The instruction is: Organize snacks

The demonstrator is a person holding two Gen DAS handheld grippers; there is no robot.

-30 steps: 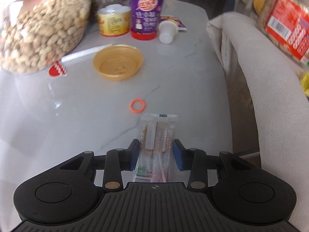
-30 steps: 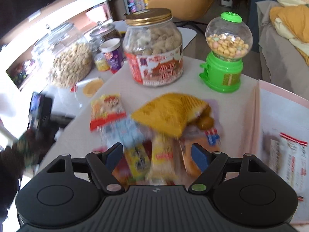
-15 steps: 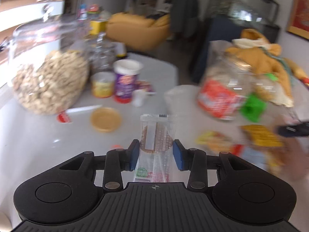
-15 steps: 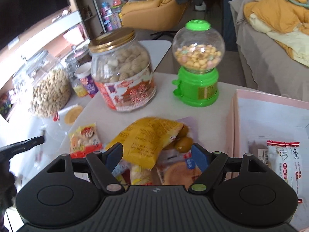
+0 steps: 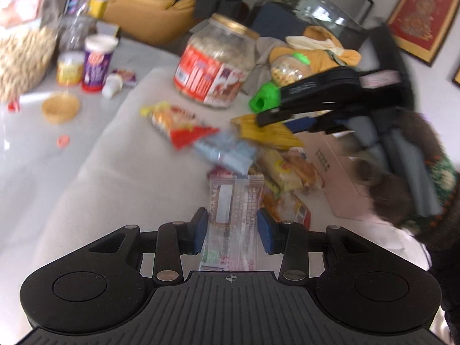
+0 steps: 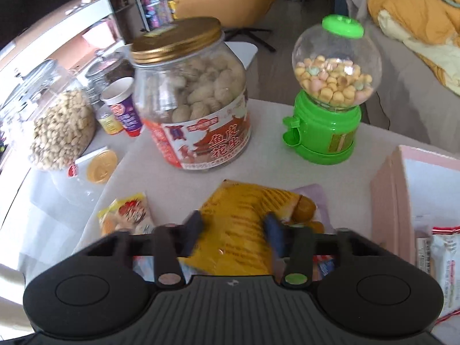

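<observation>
Left gripper (image 5: pixel 232 231), clenched on a clear wafer packet (image 5: pixel 234 201), had swung off the marble table with the peanut jar (image 5: pixel 214 63) and now hung over the snack pile just in front of that jar. Right gripper (image 6: pixel 234 230) had just been closing, its jaws pinching the yellow bag (image 6: pixel 244 215) lying in front of the jar. Both snacks looked bound for the pink box (image 6: pixel 388 201), right of the jar.

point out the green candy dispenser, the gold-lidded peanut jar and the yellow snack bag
green candy dispenser (image 6: pixel 327 132), right wrist view, on its green base.
gold-lidded peanut jar (image 6: pixel 201 132), right wrist view, on its red label.
yellow snack bag (image 6: pixel 238 218), right wrist view, on its printed face.
</observation>
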